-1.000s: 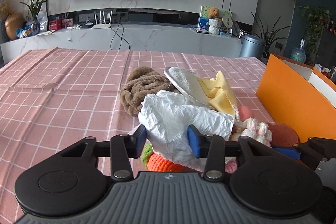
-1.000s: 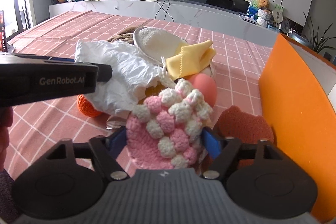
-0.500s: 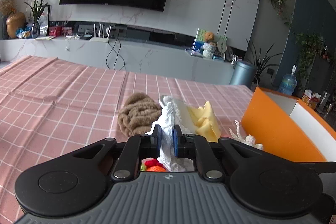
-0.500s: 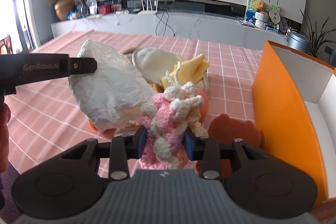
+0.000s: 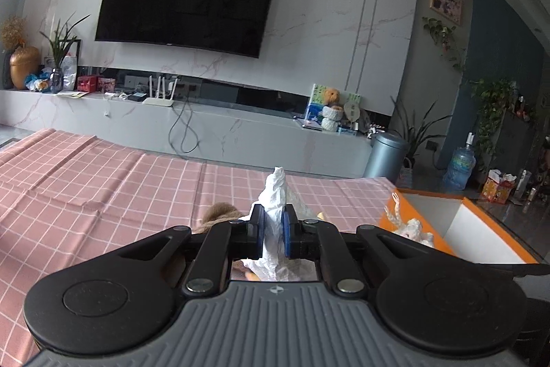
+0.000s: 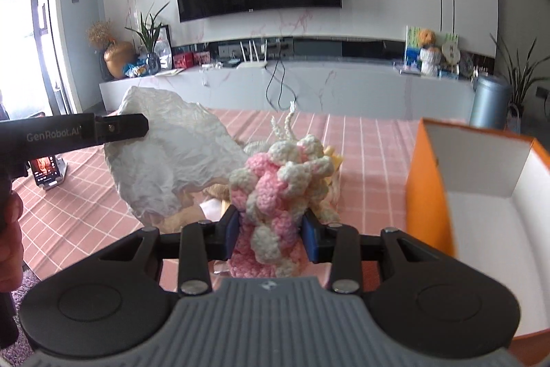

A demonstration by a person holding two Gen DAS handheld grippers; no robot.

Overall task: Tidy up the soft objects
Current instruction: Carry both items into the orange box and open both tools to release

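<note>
Pinching a crumpled white tissue [image 5: 273, 219], the left tool [image 5: 274, 234] has its blue pads nearly together with only the thin paper squeezed between them; a twist of the tissue sticks up above the fingertips and more of it hangs below them. Just behind this tool, low and partly hidden by its fingers, a brown rolled cloth [image 5: 220, 212] lies on the counter [image 5: 103, 188], which is covered in a pink checked cloth. Seen from the right wrist, the same tissue [image 6: 172, 160] spreads wide off the tip of the left tool [image 6: 137, 128], up and to the left of the right tool. The right tool [image 6: 271, 238] is clamped at a medium width on a pink and white crocheted piece [image 6: 278, 195], whose knobbly yarn bulges above and between the blue pads, with pale strings standing up from its top. To the right of this tool, near its outer finger, an orange box [image 6: 426, 195] with a white inside stands open on the counter, its near wall closest to the crocheted piece.
</note>
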